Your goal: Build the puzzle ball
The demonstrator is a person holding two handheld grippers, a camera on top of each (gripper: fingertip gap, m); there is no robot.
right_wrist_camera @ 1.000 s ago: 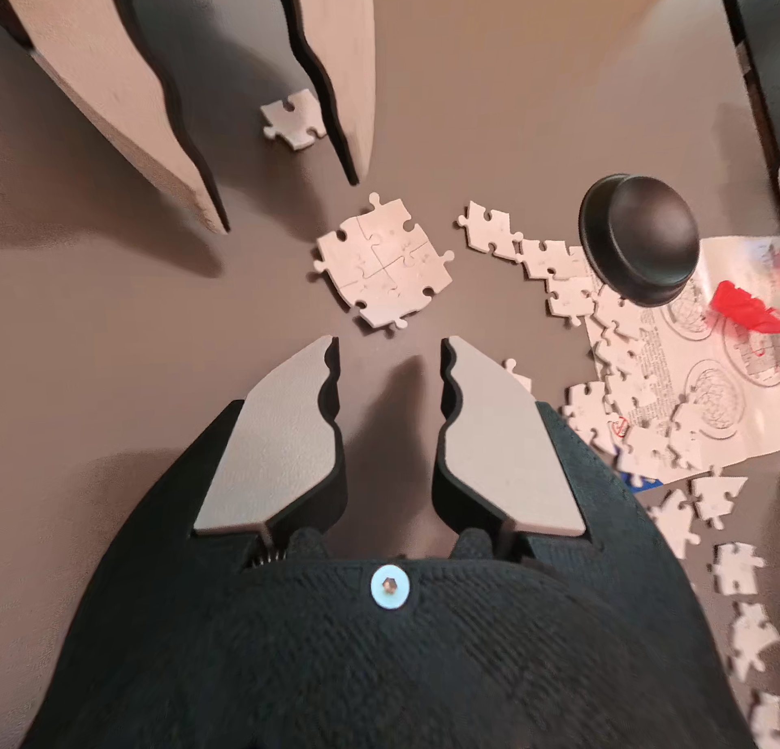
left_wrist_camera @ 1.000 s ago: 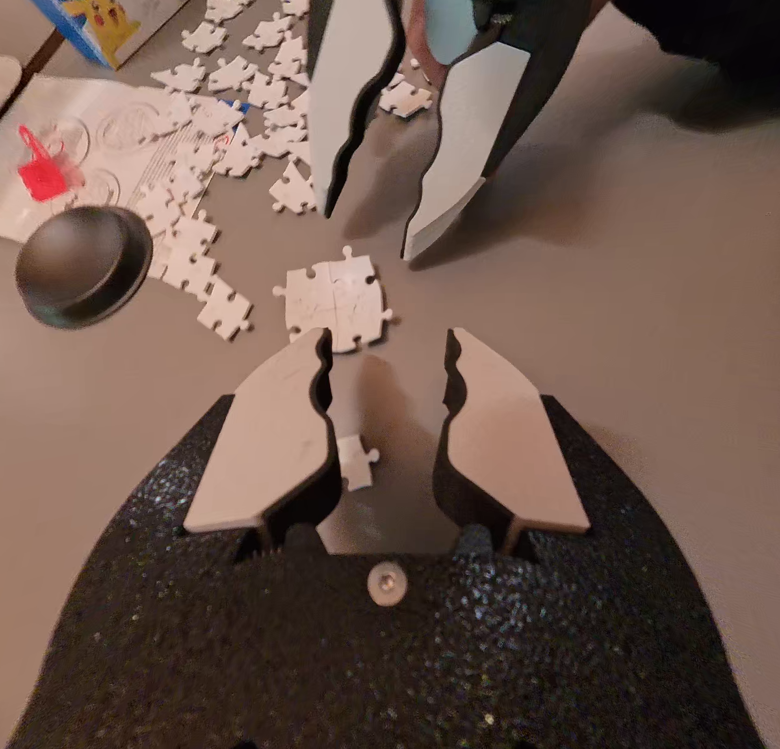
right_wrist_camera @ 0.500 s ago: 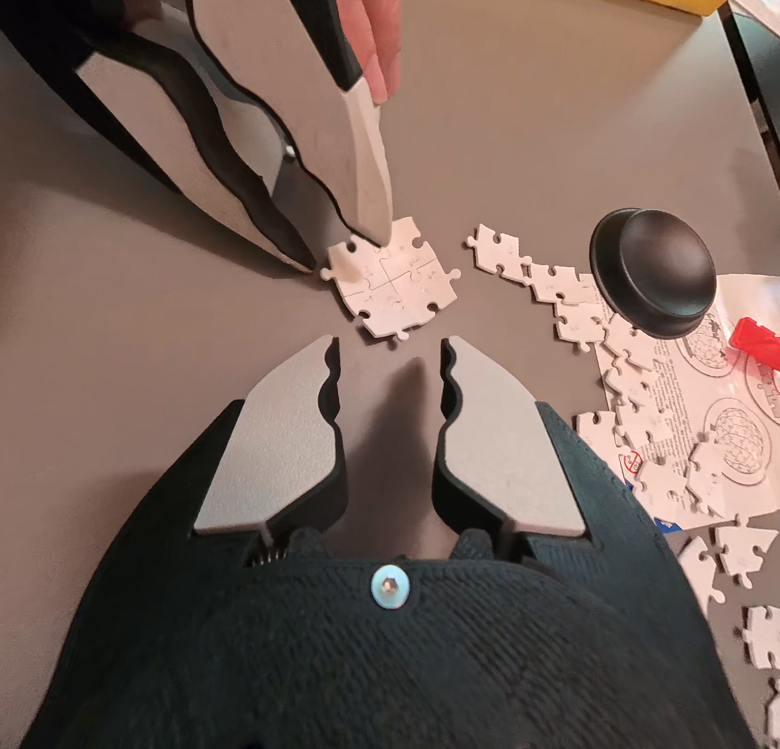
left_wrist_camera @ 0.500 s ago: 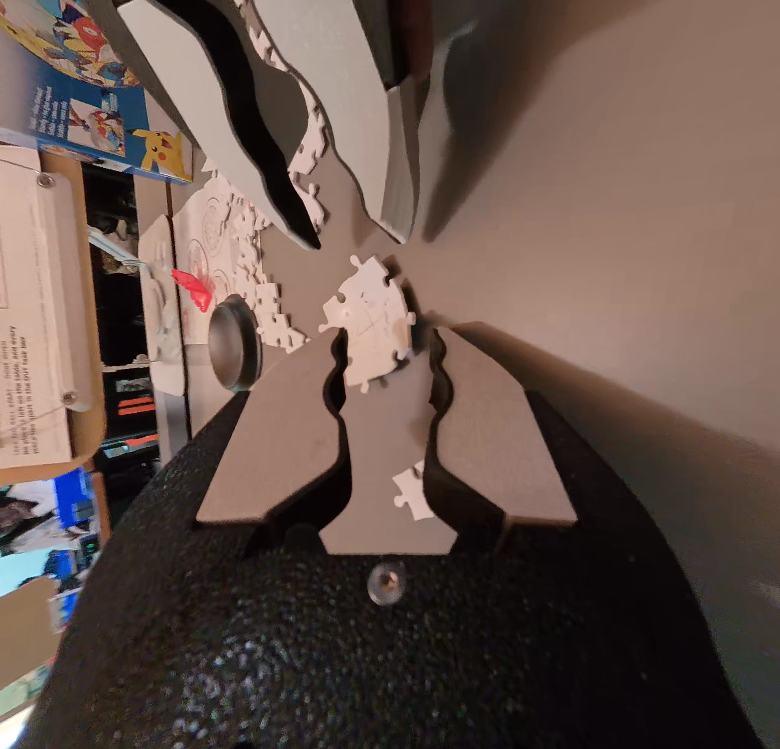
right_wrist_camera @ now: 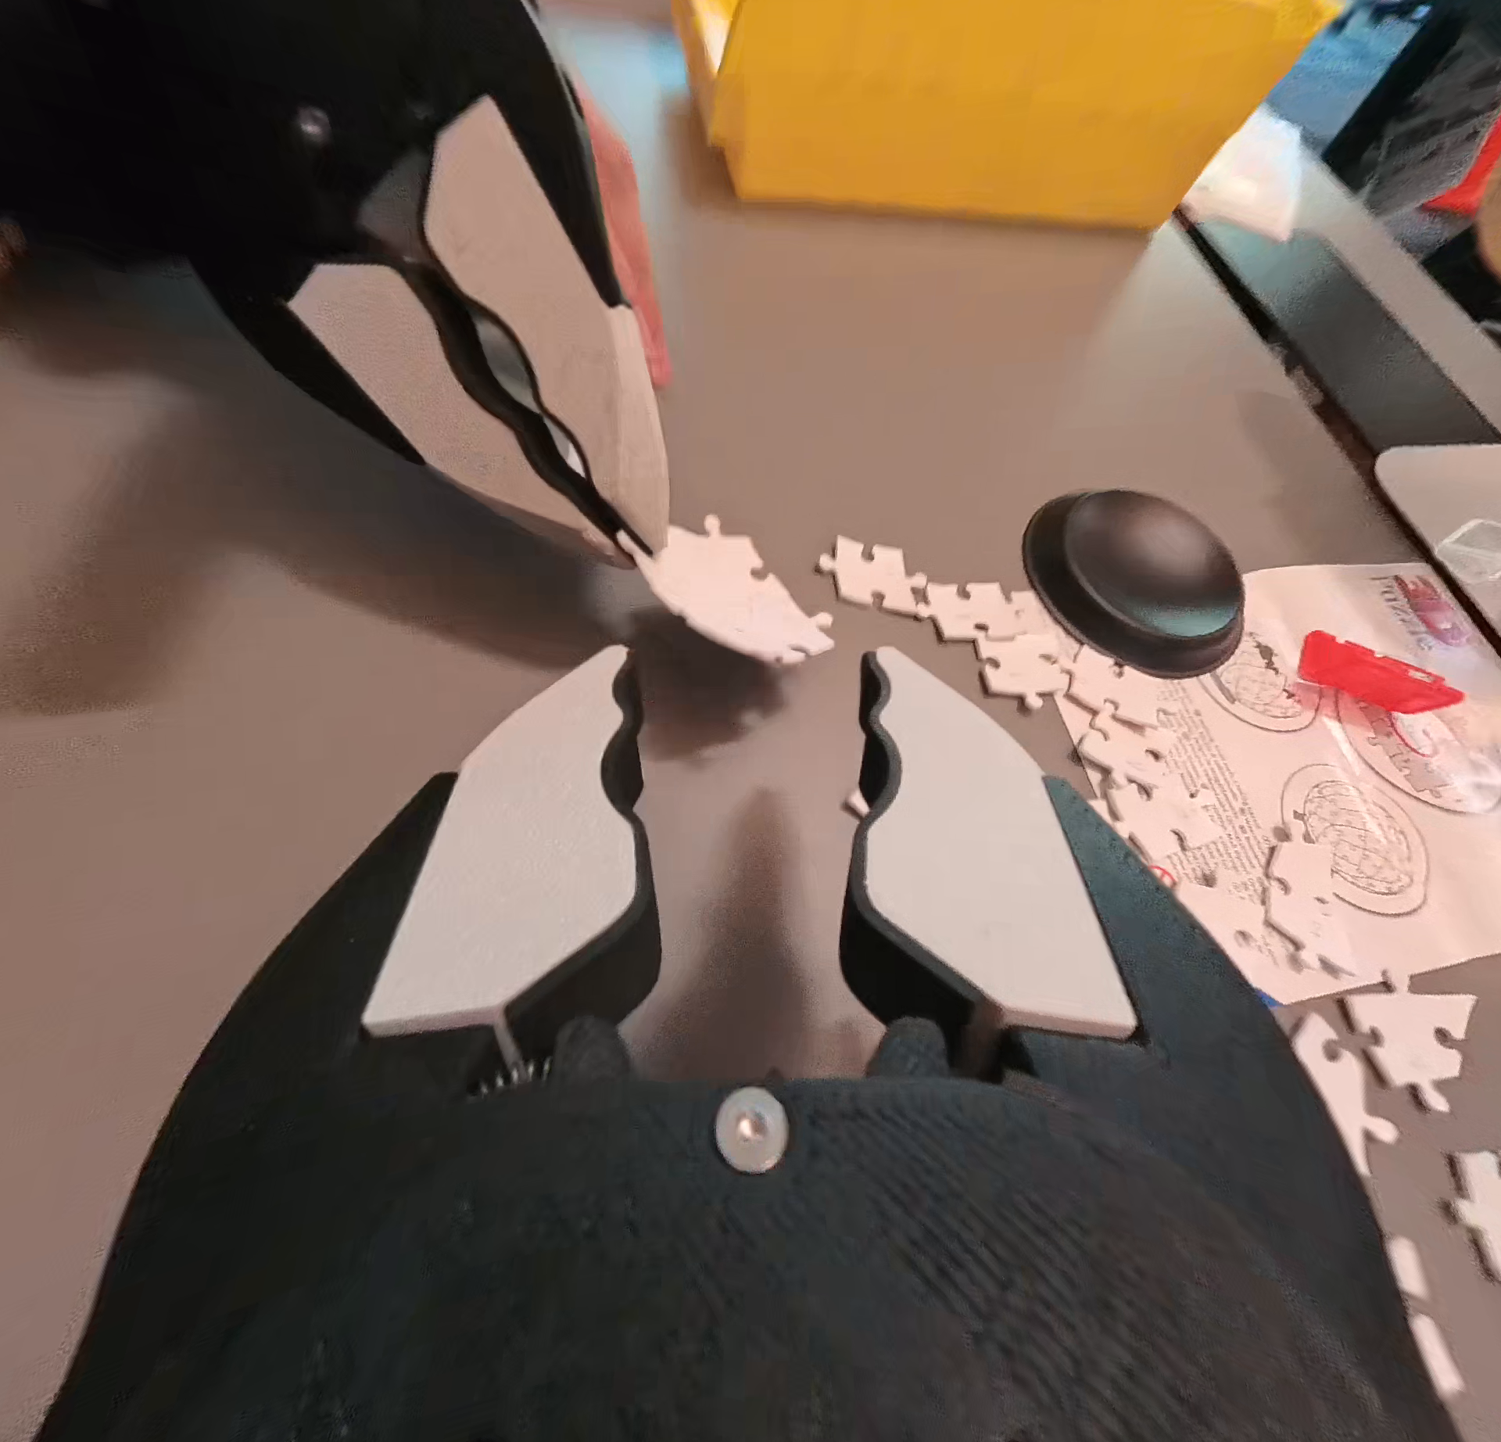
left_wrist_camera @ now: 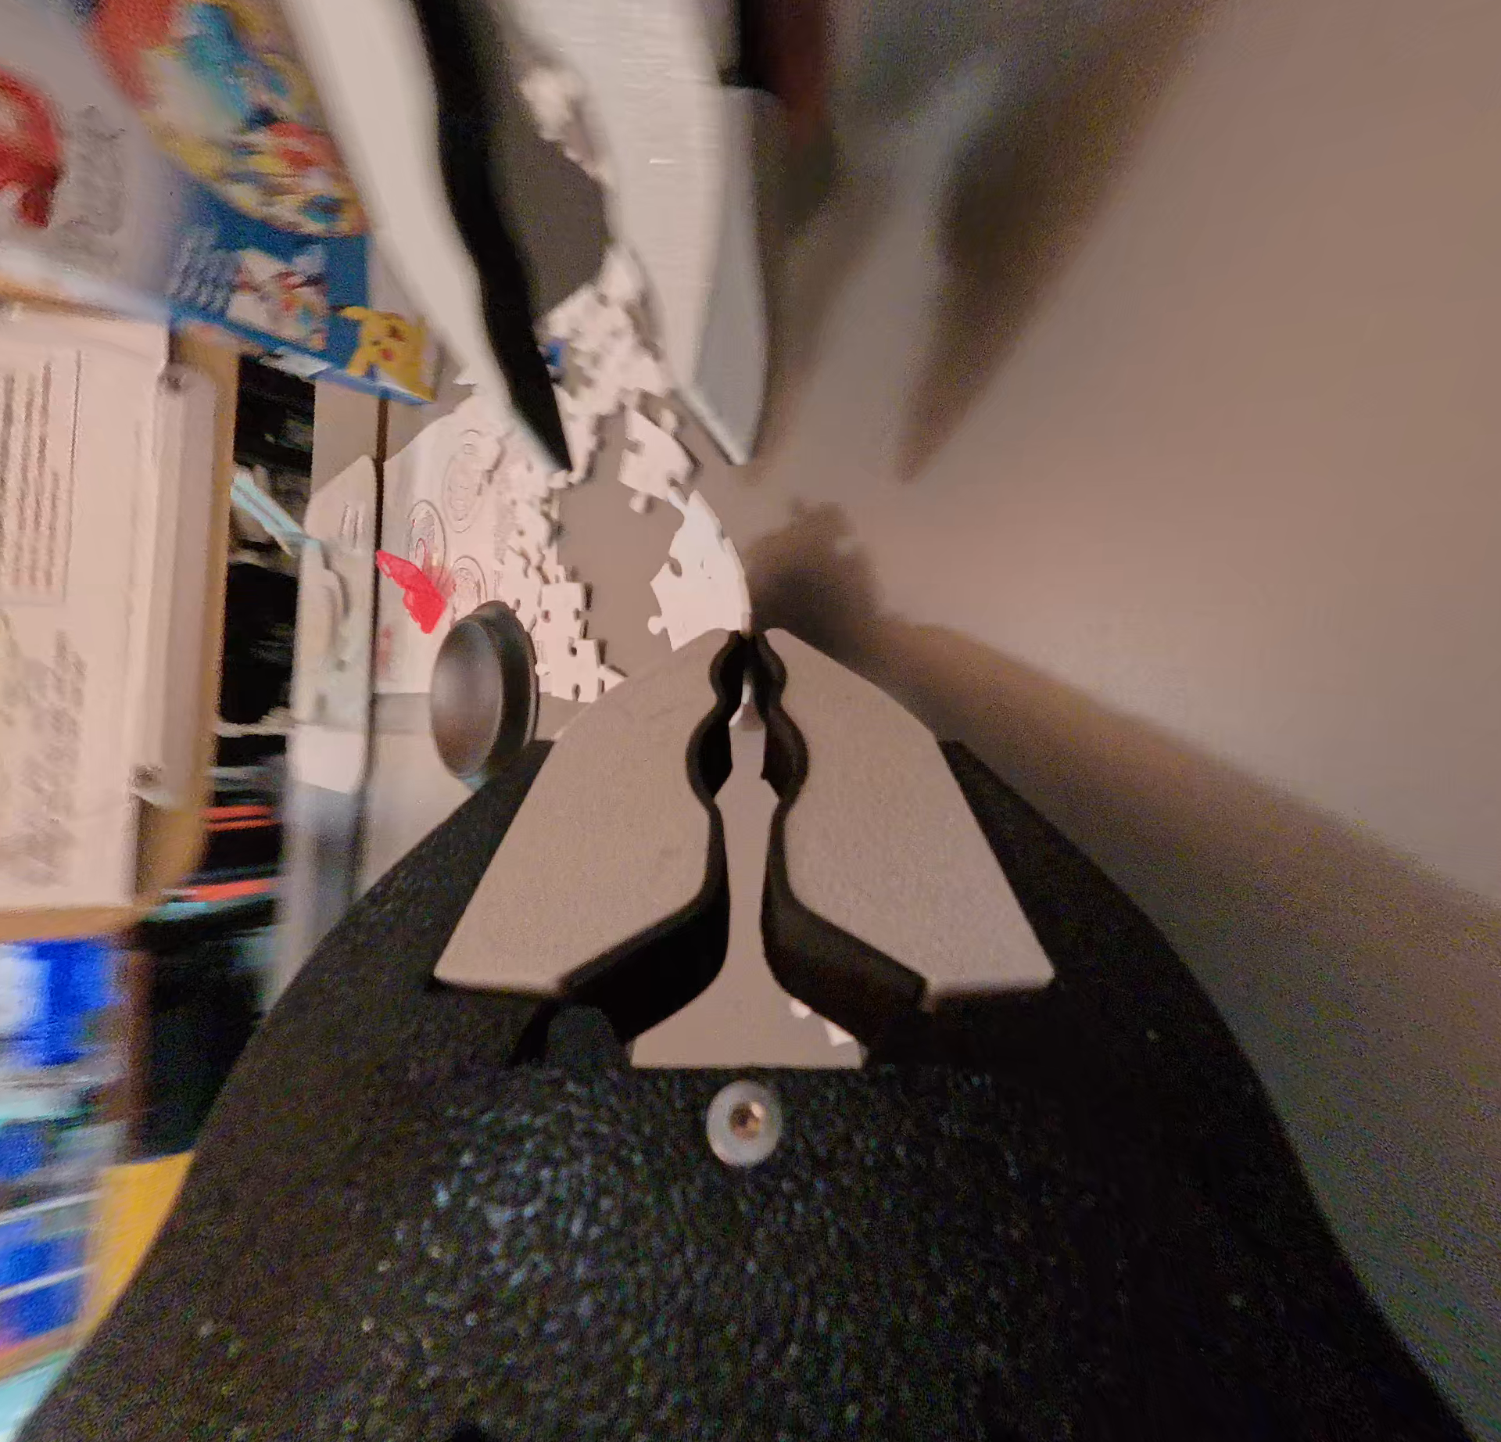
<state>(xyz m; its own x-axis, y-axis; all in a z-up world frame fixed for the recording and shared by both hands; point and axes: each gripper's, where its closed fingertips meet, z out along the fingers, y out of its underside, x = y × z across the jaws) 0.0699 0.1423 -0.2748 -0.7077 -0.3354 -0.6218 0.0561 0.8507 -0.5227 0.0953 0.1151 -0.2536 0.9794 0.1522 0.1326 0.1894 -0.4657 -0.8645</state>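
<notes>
Left gripper pinching edge of white curved patch of joined puzzle pieces, patch tilted, lifted off grey matte tabletop. Right gripper spread, empty, just beside patch. We judge patch light, thin, seams fragile: grip across joint, not tab. Loose white pieces, black domed stand, printed instruction sheet alongside; yellow bin beyond.
</notes>
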